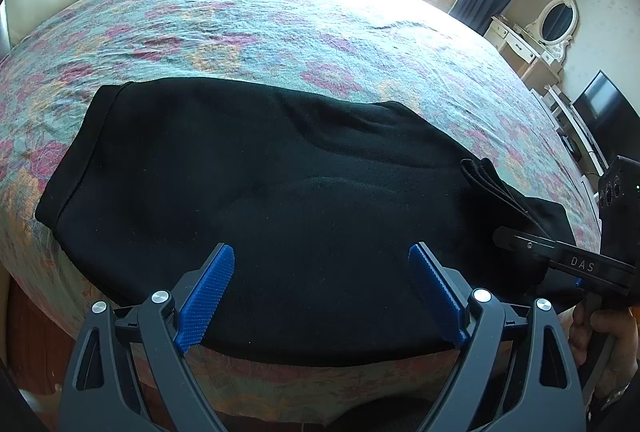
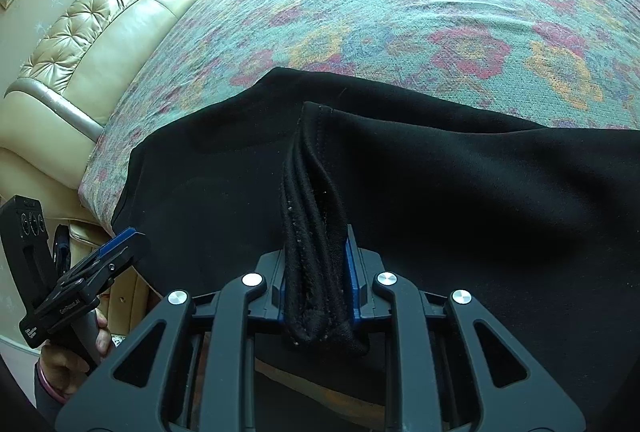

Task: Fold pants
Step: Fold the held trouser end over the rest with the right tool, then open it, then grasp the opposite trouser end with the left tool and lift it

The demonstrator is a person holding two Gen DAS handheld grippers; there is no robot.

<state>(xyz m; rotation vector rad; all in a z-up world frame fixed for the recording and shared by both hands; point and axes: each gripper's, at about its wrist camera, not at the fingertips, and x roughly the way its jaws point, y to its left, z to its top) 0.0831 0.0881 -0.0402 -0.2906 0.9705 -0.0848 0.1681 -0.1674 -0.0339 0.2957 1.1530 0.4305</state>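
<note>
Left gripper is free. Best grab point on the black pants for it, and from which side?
Grip the pants at the near long edge, where the cloth reaches the bed's rim below the open left gripper. Come from the near side, low, one finger under: the cloth lies flat, and the right gripper already clamps the bunched end.

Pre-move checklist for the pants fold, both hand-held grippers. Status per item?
1. Right hand-held gripper clamped on the bunched hem of the black pants: ok.
2. All hem layers caught between the pads: cannot tell, though several layers show.
3. Left hand-held gripper open, nothing between its pads: ok.
4. Pants lying flat on the floral bedspread: mostly ok, slight ridge across the middle.
5. Near edge of the pants fully on the bed: not ok, it hangs over the edge.
</note>
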